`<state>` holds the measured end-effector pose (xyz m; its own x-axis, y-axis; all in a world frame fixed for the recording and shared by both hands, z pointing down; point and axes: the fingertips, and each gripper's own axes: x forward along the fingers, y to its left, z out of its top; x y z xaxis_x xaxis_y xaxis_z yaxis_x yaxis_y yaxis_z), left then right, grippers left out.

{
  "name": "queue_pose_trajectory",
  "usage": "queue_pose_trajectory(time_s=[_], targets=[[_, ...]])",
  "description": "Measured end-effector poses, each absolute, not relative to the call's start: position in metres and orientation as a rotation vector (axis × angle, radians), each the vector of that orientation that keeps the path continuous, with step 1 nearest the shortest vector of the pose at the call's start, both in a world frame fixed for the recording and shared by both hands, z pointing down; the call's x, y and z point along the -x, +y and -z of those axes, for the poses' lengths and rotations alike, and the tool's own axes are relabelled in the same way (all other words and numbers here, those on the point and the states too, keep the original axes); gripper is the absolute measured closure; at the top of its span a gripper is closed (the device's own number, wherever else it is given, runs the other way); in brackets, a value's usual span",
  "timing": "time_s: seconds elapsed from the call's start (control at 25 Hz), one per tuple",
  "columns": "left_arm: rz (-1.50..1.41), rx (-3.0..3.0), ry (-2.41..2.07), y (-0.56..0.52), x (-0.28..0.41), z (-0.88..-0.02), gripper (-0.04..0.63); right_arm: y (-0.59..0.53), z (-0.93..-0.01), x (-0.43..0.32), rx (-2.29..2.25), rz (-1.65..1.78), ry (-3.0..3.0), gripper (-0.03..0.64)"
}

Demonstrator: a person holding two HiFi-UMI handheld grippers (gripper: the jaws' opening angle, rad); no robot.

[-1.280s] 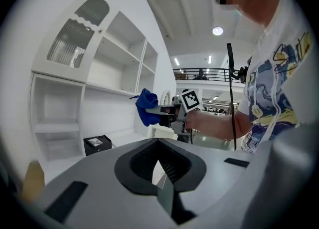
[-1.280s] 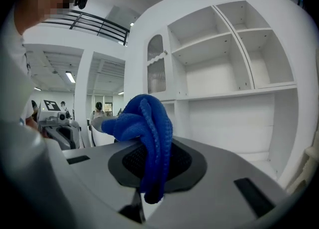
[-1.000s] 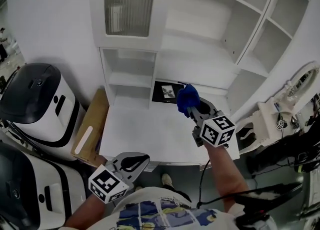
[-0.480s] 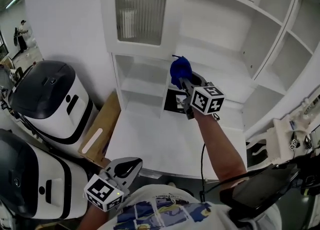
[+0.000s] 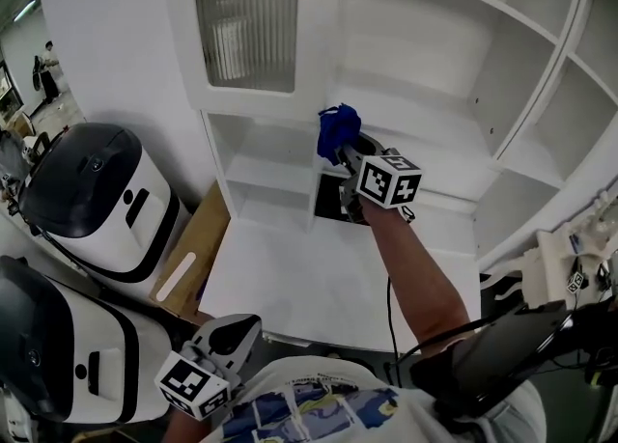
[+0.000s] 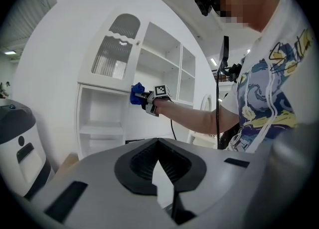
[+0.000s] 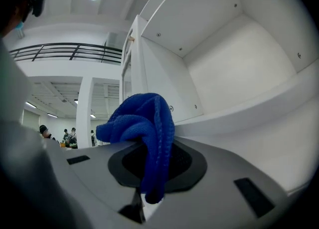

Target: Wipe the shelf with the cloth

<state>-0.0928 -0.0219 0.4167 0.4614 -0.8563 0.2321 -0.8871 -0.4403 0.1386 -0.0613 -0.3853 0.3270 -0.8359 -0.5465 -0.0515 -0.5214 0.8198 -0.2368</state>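
Note:
A crumpled blue cloth (image 5: 338, 128) is pinched in my right gripper (image 5: 344, 145), which is shut on it. The cloth hangs in the air at the left end of the white cabinet's open shelf (image 5: 425, 137), by the divider; whether it touches the board I cannot tell. The right gripper view shows the blue cloth (image 7: 143, 121) draped over the right gripper (image 7: 153, 147), with the shelf ledge (image 7: 249, 107) just beyond. My left gripper (image 5: 232, 333) is low by the person's body, shut and holding nothing. In its own view the left gripper (image 6: 158, 142) faces the distant blue cloth (image 6: 136, 95).
A frosted-glass cabinet door (image 5: 246, 26) hangs left of the open shelf, with small cubbies (image 5: 266, 166) below it. The white desktop (image 5: 309, 272) carries a black picture card (image 5: 333, 198). A cardboard box (image 5: 193, 238) and two white-and-black machines (image 5: 92, 190) stand at the left.
My right gripper has risen with the blue cloth from above the desktop to the level of the open shelf, shifting slightly left. The left gripper has sunk lower in view.

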Motion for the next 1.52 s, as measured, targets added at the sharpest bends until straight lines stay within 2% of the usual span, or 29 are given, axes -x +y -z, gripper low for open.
queue_pose_trajectory(time_s=[1.52], targets=[[-0.289,-2.69,-1.095,-0.099,-0.027,-0.421,0.592,-0.409,-0.33,-0.193,1.295,0.291,2.699,0.549]])
